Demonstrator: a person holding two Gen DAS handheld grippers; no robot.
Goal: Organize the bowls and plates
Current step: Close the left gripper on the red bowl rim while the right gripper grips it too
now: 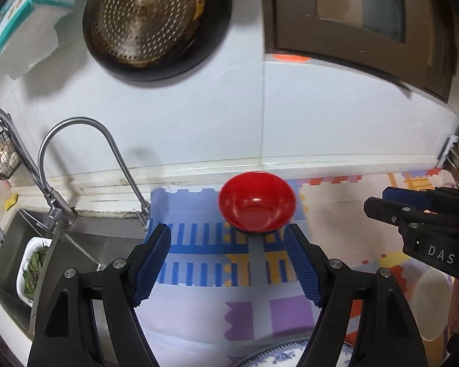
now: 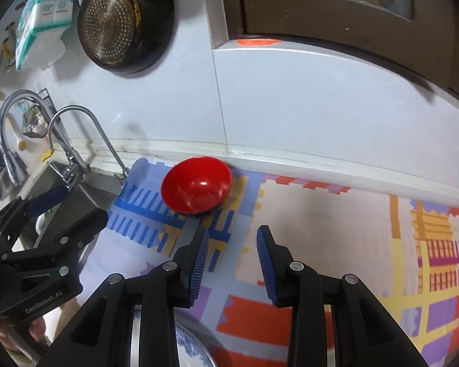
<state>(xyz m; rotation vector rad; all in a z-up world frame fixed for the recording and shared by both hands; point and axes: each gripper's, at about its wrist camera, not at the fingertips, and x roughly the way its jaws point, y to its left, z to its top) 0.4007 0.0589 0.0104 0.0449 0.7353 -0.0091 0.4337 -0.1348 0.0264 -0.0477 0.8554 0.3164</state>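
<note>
A red bowl (image 1: 257, 202) stands upright on the patterned mat near the back wall; it also shows in the right wrist view (image 2: 196, 190). My left gripper (image 1: 228, 235) is open and empty, just in front of the bowl, apart from it. My right gripper (image 2: 233, 238) is open and empty, in front of the bowl and a little to its right. A blue-and-white plate (image 1: 278, 356) lies at the bottom edge under the left gripper; it also shows in the right wrist view (image 2: 192, 348). The right gripper's body (image 1: 425, 223) shows at the right.
A steel sink (image 1: 76, 253) with two faucets (image 1: 85, 159) lies to the left, holding a white dish of greens (image 1: 32, 270). A perforated pan (image 1: 150, 18) hangs on the wall. A pale round lid or dish (image 1: 431, 302) sits at the right. A dark window frame (image 1: 367, 24) is above.
</note>
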